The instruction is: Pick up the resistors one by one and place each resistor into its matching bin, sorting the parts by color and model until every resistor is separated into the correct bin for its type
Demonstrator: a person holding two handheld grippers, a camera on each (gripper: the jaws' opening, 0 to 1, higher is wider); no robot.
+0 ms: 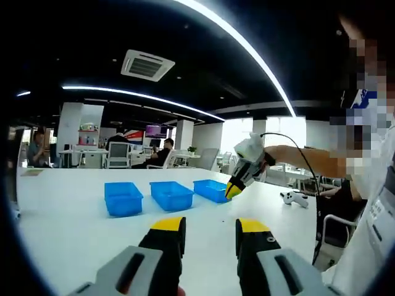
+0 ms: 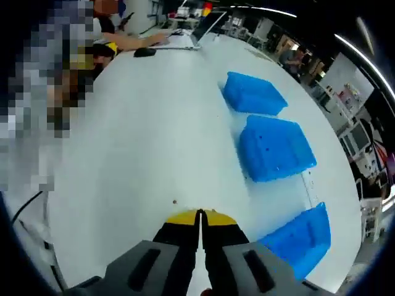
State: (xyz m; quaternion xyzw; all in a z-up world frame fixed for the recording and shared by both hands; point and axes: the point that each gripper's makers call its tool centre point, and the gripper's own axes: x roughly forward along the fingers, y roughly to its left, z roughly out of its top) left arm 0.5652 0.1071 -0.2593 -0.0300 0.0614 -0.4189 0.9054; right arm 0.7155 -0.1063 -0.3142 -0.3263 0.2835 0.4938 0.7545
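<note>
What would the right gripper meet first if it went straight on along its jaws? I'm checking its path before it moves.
Most likely the bare white table: the right gripper, jaws together, points down at it. A tiny dark speck lies just ahead, the blue bins off to one side. Depth is uncertain.

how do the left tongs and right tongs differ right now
The left tongs stand open, a clear gap between the yellow tips; the right tongs are shut, tips pressed together. The left tongs are held back from the three blue bins; the right tongs hang right by them. Both have black jaws with yellow tips above the white table.
</note>
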